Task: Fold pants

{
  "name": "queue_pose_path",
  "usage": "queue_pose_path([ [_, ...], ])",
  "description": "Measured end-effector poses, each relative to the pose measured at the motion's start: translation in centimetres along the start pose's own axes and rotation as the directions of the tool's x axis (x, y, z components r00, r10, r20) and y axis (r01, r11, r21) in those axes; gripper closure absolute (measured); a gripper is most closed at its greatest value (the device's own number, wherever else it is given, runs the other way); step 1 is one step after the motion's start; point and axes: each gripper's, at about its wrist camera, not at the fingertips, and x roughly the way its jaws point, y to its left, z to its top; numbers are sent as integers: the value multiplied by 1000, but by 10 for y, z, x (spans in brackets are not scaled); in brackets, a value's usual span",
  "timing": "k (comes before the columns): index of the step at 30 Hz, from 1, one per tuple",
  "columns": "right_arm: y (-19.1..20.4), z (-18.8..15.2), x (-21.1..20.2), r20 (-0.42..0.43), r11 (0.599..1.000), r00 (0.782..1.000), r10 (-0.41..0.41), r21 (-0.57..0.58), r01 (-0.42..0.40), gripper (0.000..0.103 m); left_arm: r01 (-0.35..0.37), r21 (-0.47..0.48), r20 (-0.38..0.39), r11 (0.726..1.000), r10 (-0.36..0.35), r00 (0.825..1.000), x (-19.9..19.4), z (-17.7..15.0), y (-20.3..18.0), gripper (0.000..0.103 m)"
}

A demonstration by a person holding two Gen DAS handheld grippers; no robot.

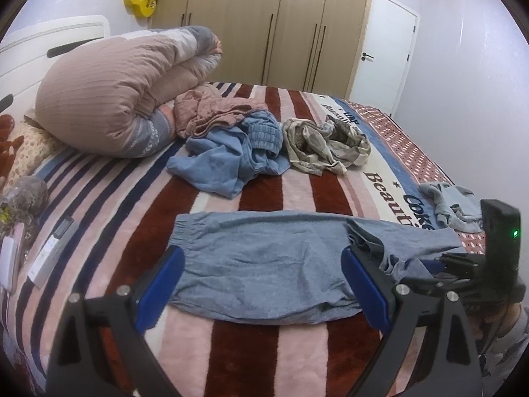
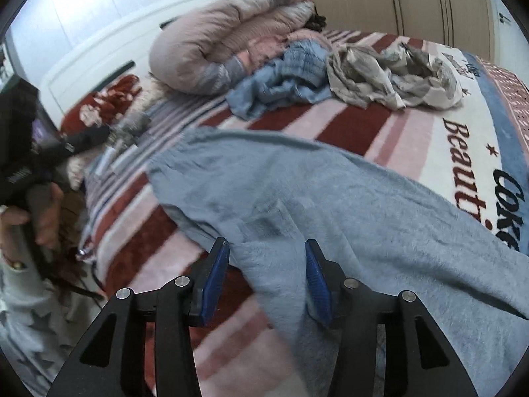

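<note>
Your grey-blue pants (image 1: 264,264) lie flat on the striped bed (image 1: 297,347), ready for folding; your left tongs (image 1: 261,284) and right tongs (image 2: 266,278) are both let go, holding nothing

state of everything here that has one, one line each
grey pants: laid flat on the bed, partly folded
left gripper: open, holding nothing
right gripper: open over the pants
wardrobe doors: shut
white door: shut
quilt: rolled up
blue garment: crumpled

Black claws (image 2: 267,266), blue pads (image 2: 216,281)
</note>
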Motion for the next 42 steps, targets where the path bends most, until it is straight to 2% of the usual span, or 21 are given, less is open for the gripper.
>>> queue_pose_path([
  [6, -3, 4, 25, -40, 999, 999, 2, 36, 0, 61, -13, -40, -4, 999, 13, 1000, -3, -6, 14, 9],
  [12, -12, 1, 45, -55, 997, 998, 0, 77, 5, 60, -18, -40, -10, 999, 17, 1000, -3, -9, 18, 9],
  [18, -9, 5, 12, 17, 996, 999, 36, 86, -38, 60, -7, -31, -15, 999, 7, 1000, -1, -8, 16, 9],
  [21, -12, 6, -11, 70, 995, 997, 24, 92, -30, 61, -5, -20, -13, 1000, 5, 1000, 0, -7, 12, 9],
  [25, -25, -1, -27, 90, 991, 991, -95, 98, 86, 61, -3, -17, -14, 1000, 2, 1000, -1, -6, 8, 9],
  [28, -28, -13, -18, 47, 988, 989, -142, 67, 139, 61, -2, -13, -12, 1000, 2, 1000, -2, -6, 3, 9],
  [31, -17, -28, -4, 23, 989, 988, -151, -7, 151, 60, -7, -16, -16, 1000, 7, 1000, -1, -7, 2, 9],
  [35, 7, -45, 14, 36, 950, 964, -265, -160, 267, 51, -12, -51, -35, 999, 11, 999, 3, -10, 7, 9],
  [37, 12, -49, 18, 41, 933, 954, -297, -200, 299, 49, -9, -64, -42, 998, 6, 999, 4, -14, 10, 9],
  [39, 13, -46, 14, 49, 935, 955, -293, -194, 296, 49, -10, -69, -51, 998, 6, 999, 6, -18, 13, 9],
  [42, 15, -40, -2, 93, 969, 980, -175, -159, 188, 49, -8, -70, -59, 998, 4, 998, 8, -19, 14, 9],
])
